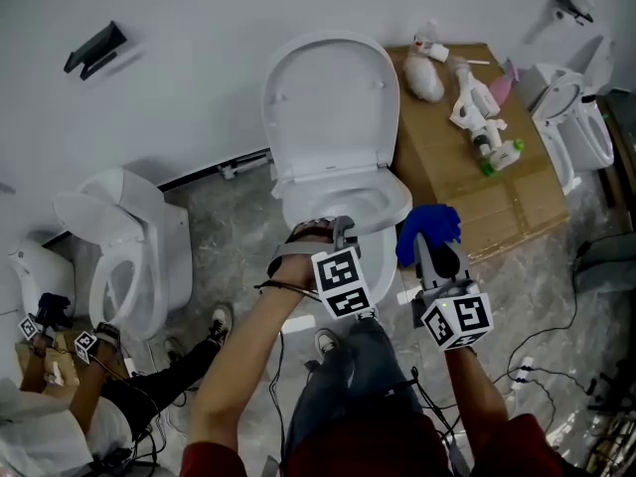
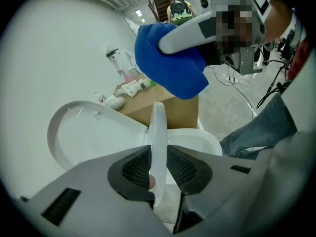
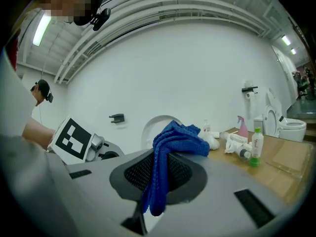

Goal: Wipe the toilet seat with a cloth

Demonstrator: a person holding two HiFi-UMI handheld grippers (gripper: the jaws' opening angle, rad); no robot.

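A white toilet (image 1: 396, 207) stands in front of me with its lid (image 1: 328, 97) raised against the wall. My left gripper (image 1: 338, 229) is at the front of the bowl. In the left gripper view the thin white toilet seat (image 2: 158, 122) stands edge-on between the jaws of the left gripper (image 2: 159, 147), and both dark pads lie against its faces. My right gripper (image 1: 429, 241) hovers just right of the bowl, shut on a bunched blue cloth (image 1: 427, 229). The cloth (image 3: 175, 137) drapes over and between the jaws of the right gripper (image 3: 160, 167). The blue cloth (image 2: 168, 68) hangs above the bowl.
A cardboard box (image 1: 477, 177) right of the toilet carries spray bottles (image 1: 482, 117) and a white rag. Other toilets stand at the left (image 1: 124, 256) and far right (image 1: 576, 117). Another person (image 1: 89, 366) works at the lower left. Cables (image 1: 547, 356) lie on the floor.
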